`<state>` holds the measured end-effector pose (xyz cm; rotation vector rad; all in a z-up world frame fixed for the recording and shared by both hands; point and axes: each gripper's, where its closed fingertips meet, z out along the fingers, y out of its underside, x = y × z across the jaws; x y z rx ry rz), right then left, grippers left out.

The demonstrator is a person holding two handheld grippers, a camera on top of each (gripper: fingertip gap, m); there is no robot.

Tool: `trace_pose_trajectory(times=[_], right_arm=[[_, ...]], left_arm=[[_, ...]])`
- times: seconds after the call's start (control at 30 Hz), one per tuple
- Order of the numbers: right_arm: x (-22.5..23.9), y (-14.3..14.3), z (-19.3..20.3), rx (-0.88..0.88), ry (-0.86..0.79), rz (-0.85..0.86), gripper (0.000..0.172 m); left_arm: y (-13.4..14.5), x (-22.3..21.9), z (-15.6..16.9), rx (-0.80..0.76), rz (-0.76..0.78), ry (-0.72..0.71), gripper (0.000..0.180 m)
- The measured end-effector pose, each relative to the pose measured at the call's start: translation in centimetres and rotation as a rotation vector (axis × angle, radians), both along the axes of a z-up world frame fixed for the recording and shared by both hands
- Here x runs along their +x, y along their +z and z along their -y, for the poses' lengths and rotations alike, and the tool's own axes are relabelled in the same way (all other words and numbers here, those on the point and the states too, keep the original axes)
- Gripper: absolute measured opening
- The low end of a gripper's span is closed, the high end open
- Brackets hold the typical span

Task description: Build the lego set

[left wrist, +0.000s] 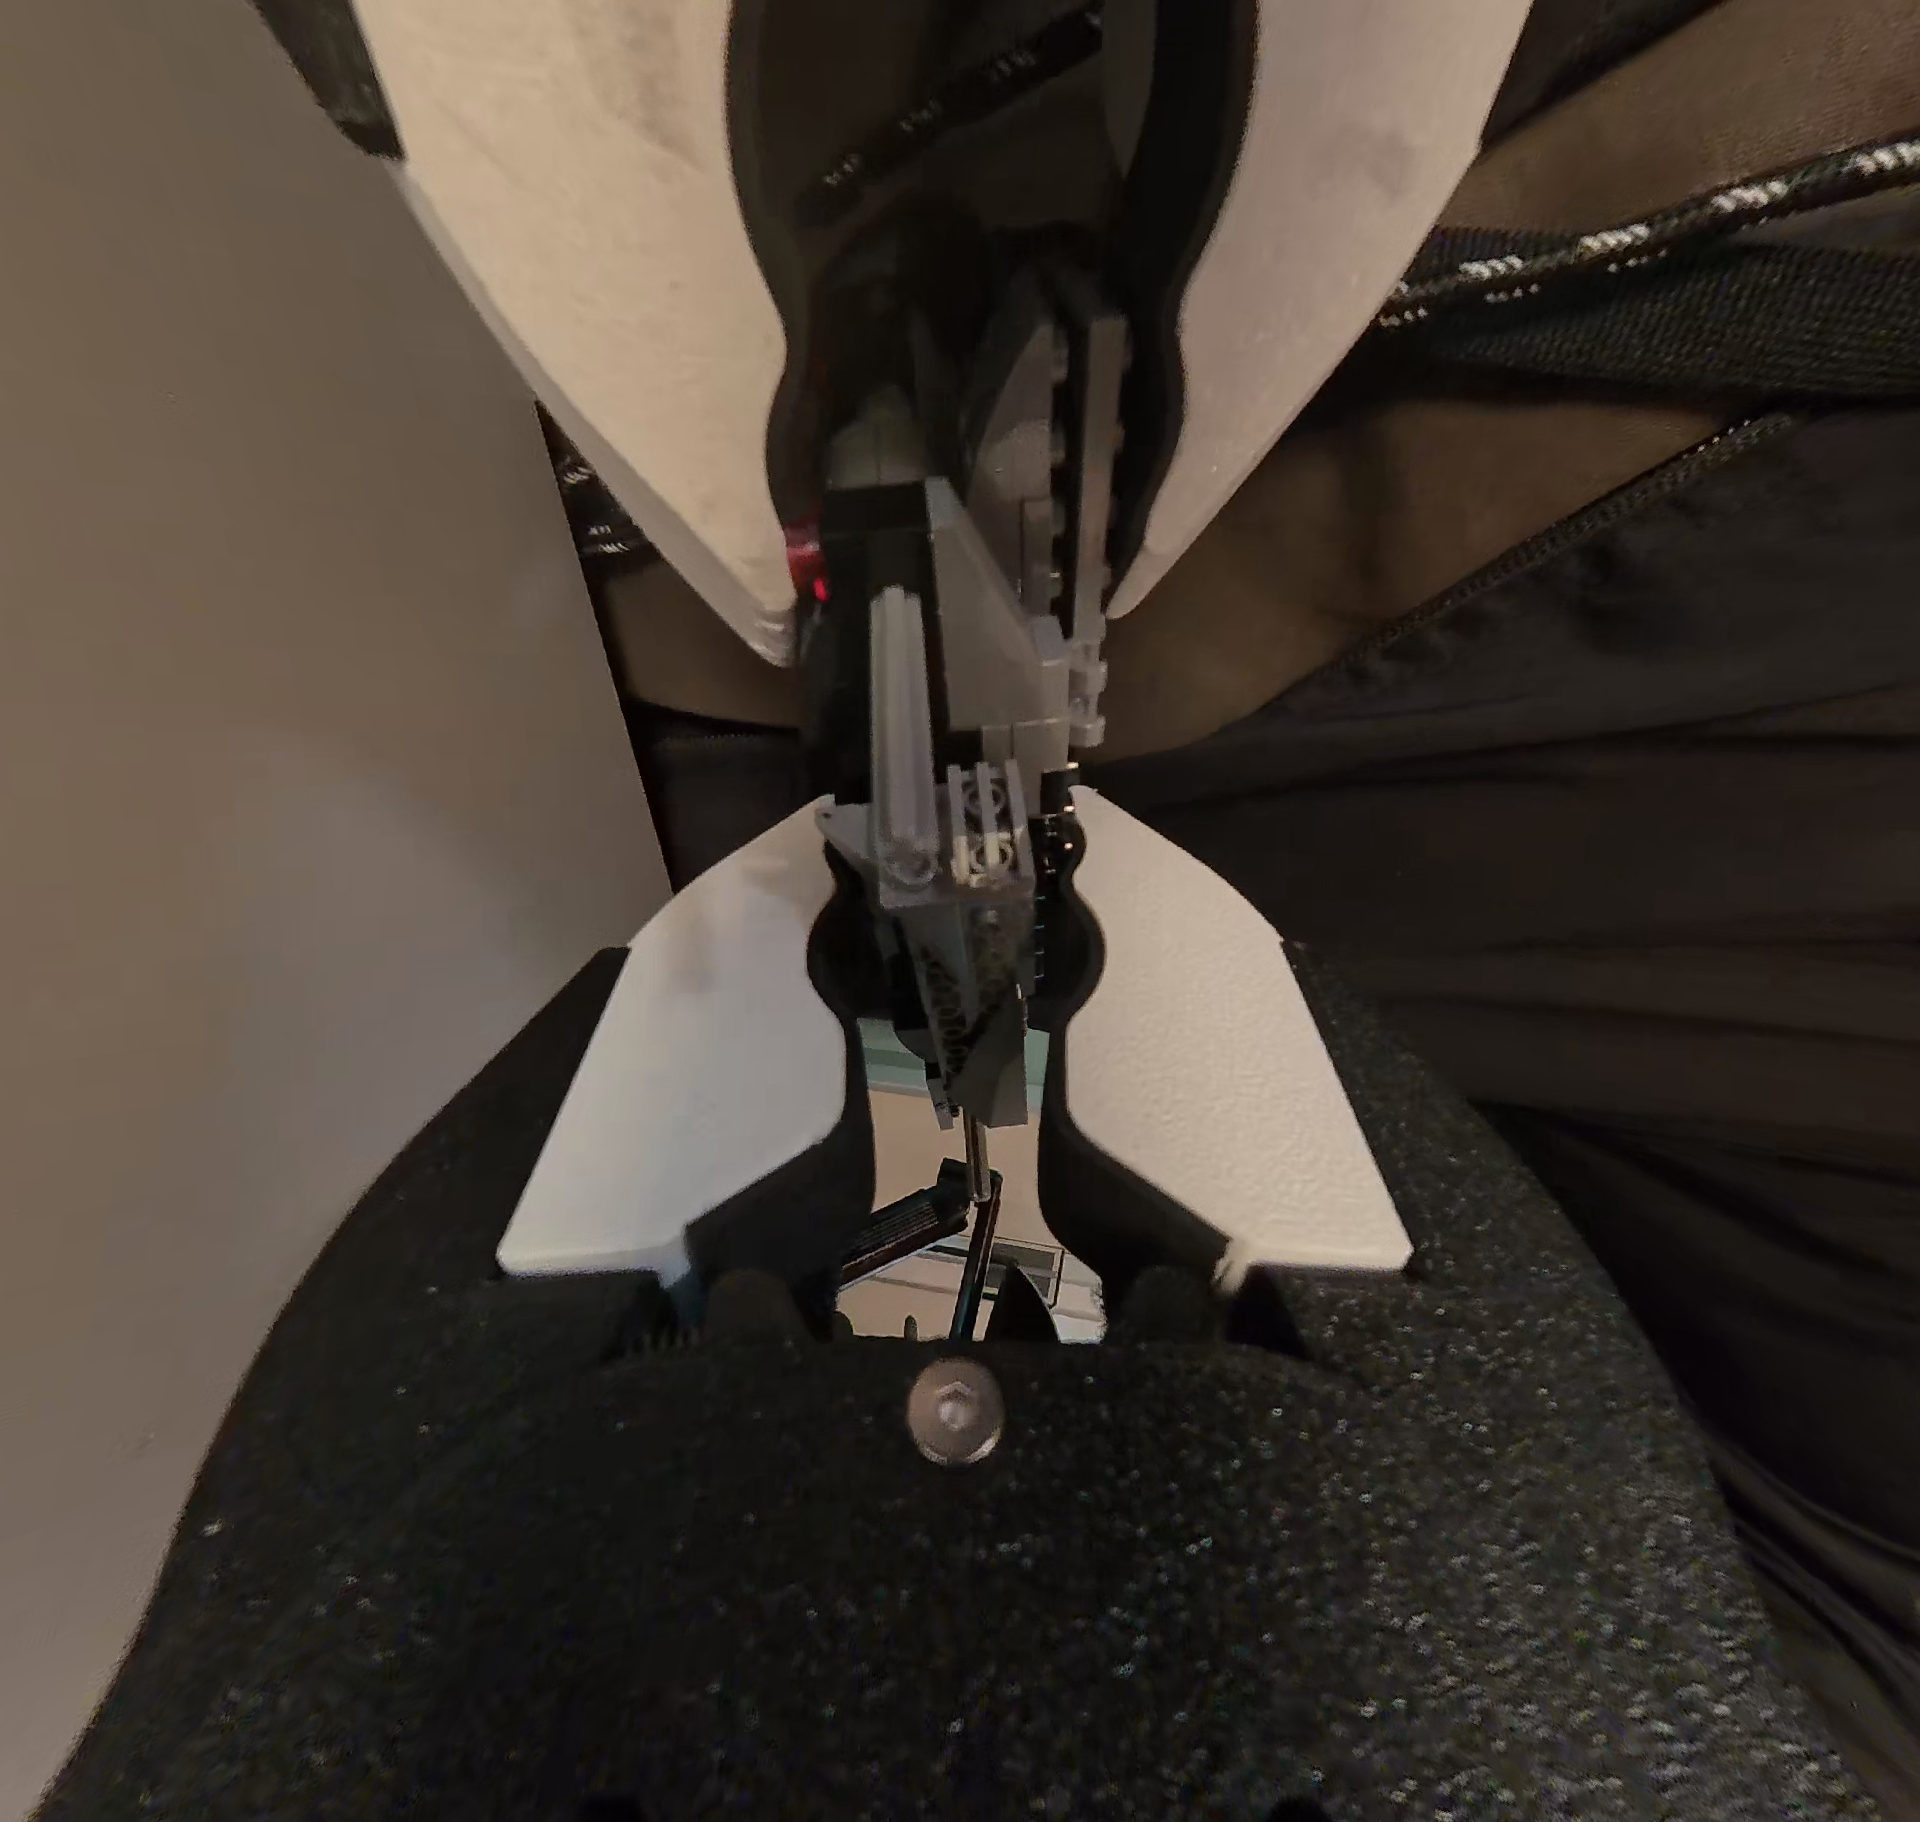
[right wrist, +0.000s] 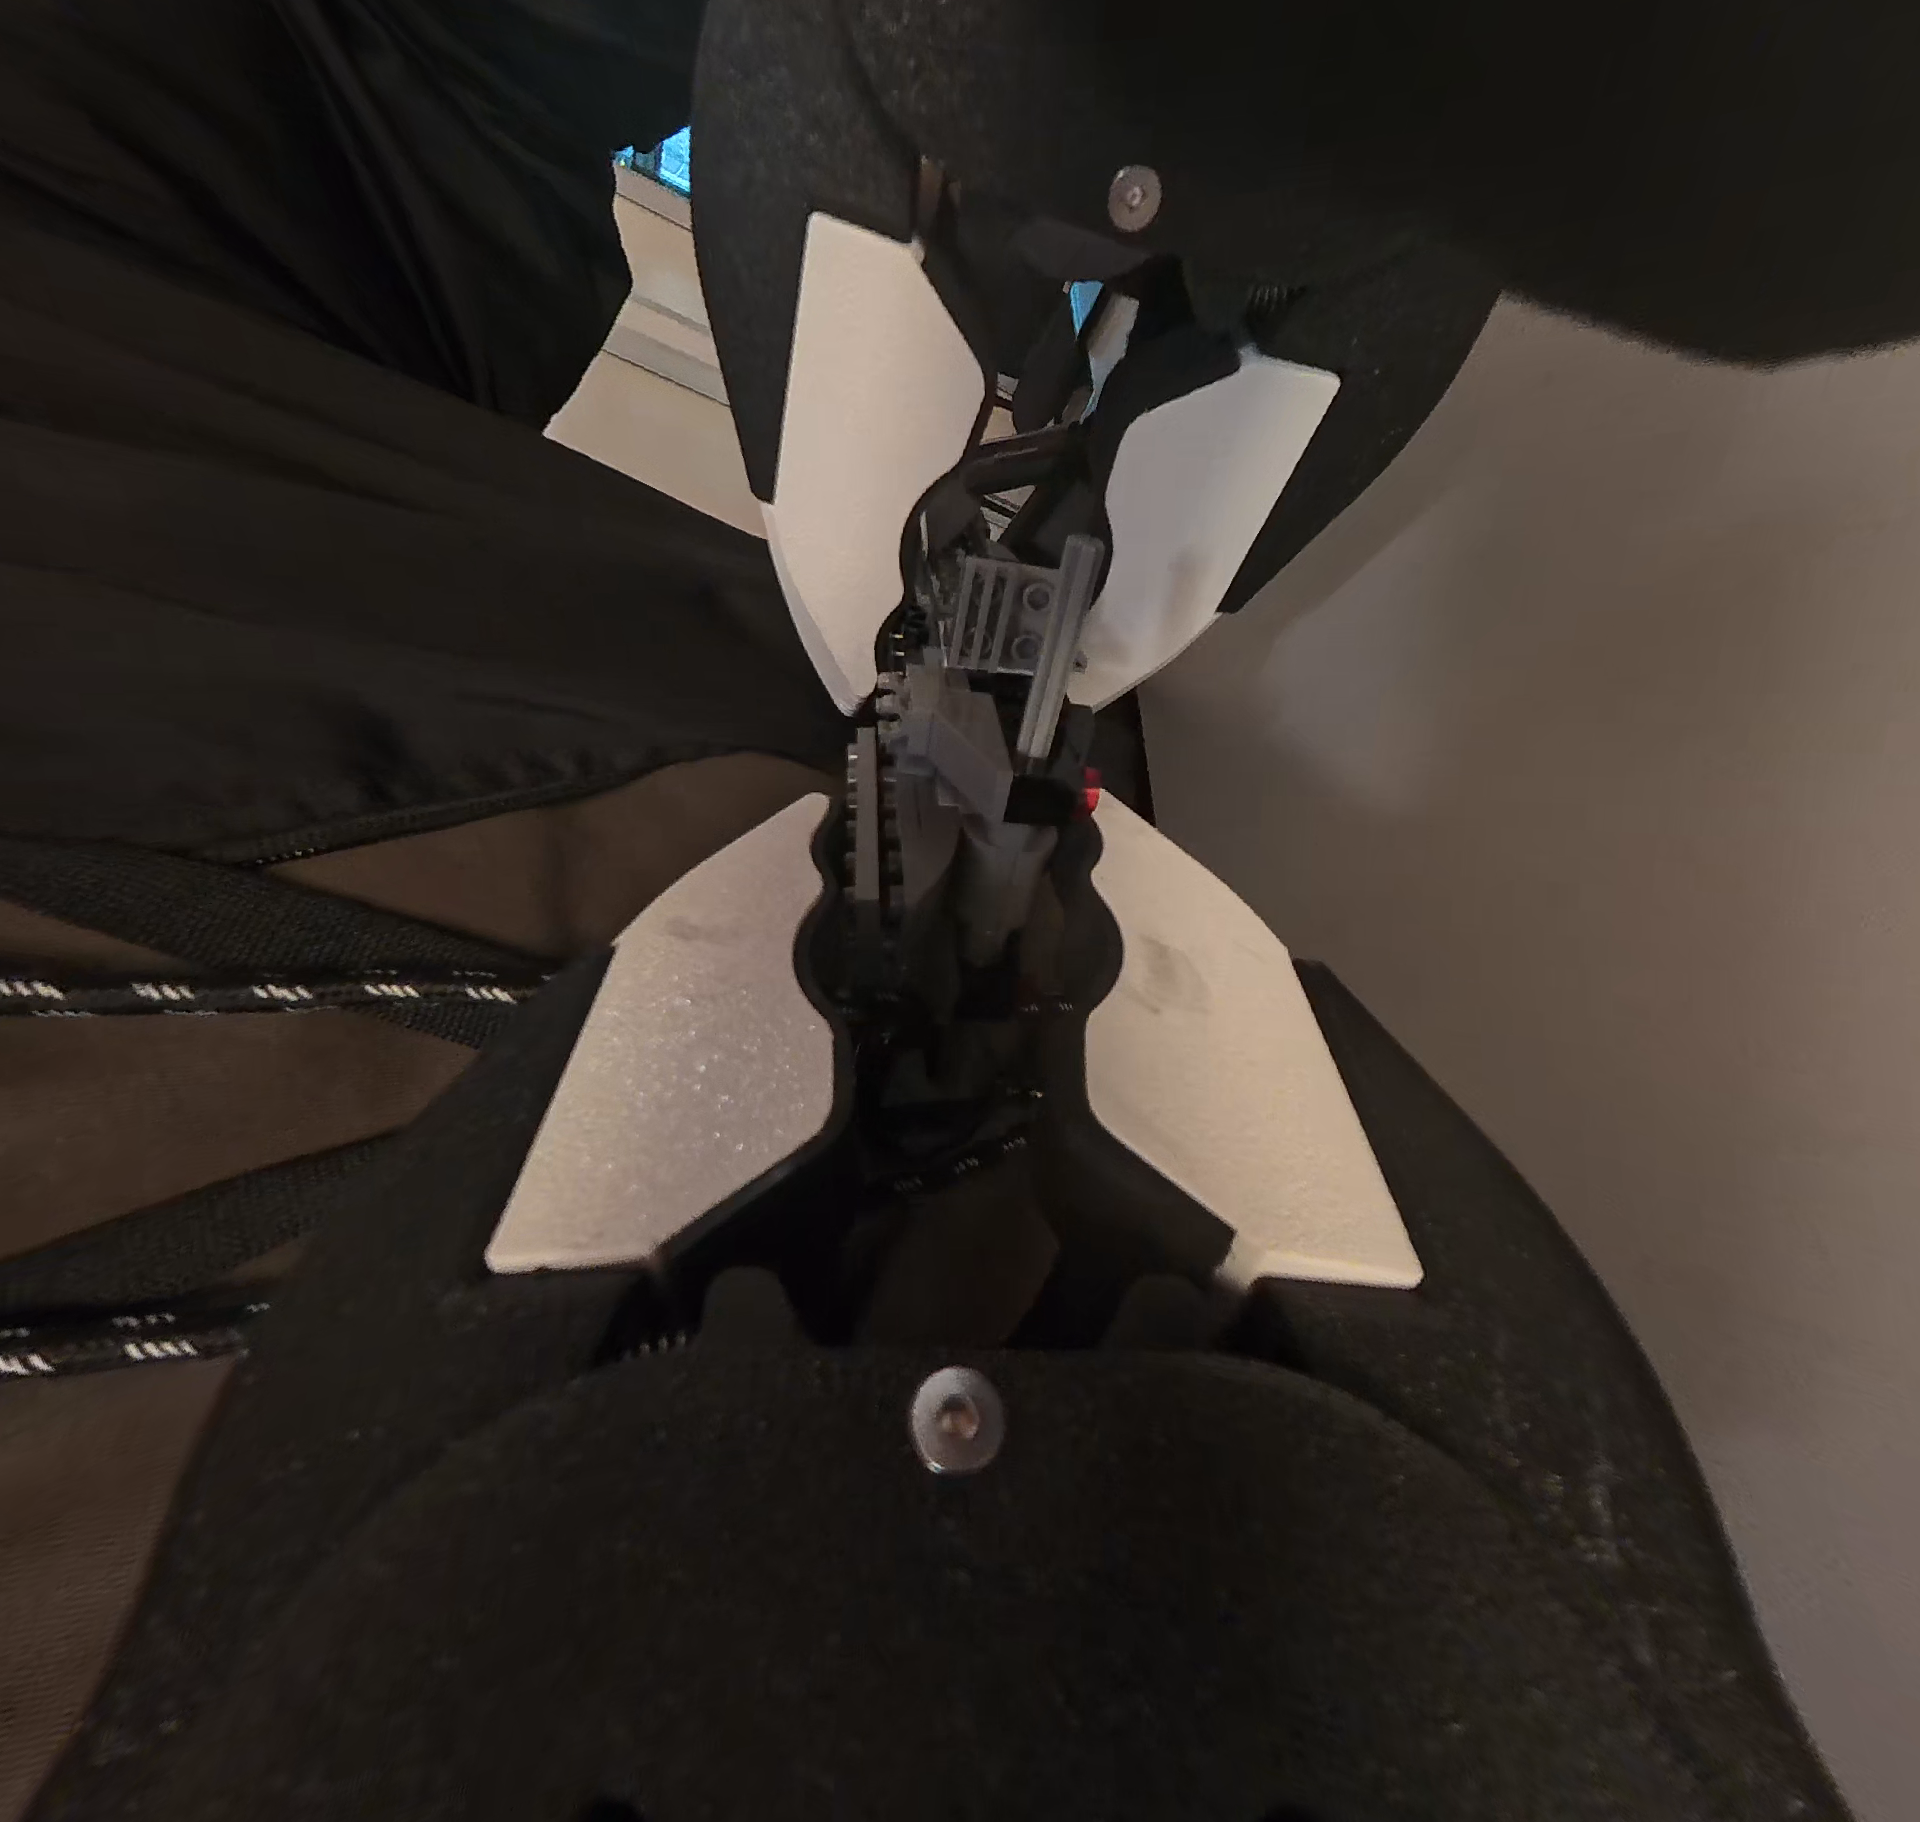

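Brick model (left wrist: 966, 733), grey and black: my left gripper (left wrist: 951, 837) pinches one end, my right gripper (right wrist: 961, 837) the other.

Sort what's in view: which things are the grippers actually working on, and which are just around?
In hand: grey-and-black brick model, clamped at opposite ends by left gripper and right gripper.
Around: black garment, black-and-white cord, beige wall.

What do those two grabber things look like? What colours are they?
Both look alike. The left gripper has a speckled black body, a silver bolt and two white wedge-shaped fingers with wavy black inner pads. The right gripper matches, with smudged white fingers.
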<state>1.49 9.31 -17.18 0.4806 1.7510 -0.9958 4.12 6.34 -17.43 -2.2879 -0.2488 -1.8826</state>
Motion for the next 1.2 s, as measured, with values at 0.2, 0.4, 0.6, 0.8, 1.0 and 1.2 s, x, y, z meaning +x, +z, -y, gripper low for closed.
trace_pose_trajectory(times=[0.2,0.4,0.6,0.8,1.0,1.2], right_arm=[[0.1,-0.2,-0.3,0.004,0.008,-0.013,0.037],[0.1,-0.5,-0.5,0.021,0.004,0.002,0.037],[-0.1,-0.9,-0.4,0.038,-0.015,-0.009,0.037],[-0.2,-0.8,-0.4,0.031,-0.015,-0.016,0.037],[-1.0,-0.3,-0.3,0.006,-0.037,-0.039,0.037],[-2.0,-0.2,-0.2,-0.011,-0.064,-0.098,0.037]], left_arm=[[-0.2,0.1,-0.3,-0.017,-0.018,-0.004,0.034],[-0.4,0.0,-0.4,-0.038,-0.034,-0.017,0.034],[-0.8,-0.3,-0.3,-0.06,-0.065,-0.016,0.033],[-0.7,-0.4,-0.2,-0.065,-0.071,-0.027,0.034],[-0.3,-1.0,-0.5,-0.06,-0.059,0.018,0.035],[-0.3,-2.1,-0.5,-0.059,-0.075,0.084,0.037]])
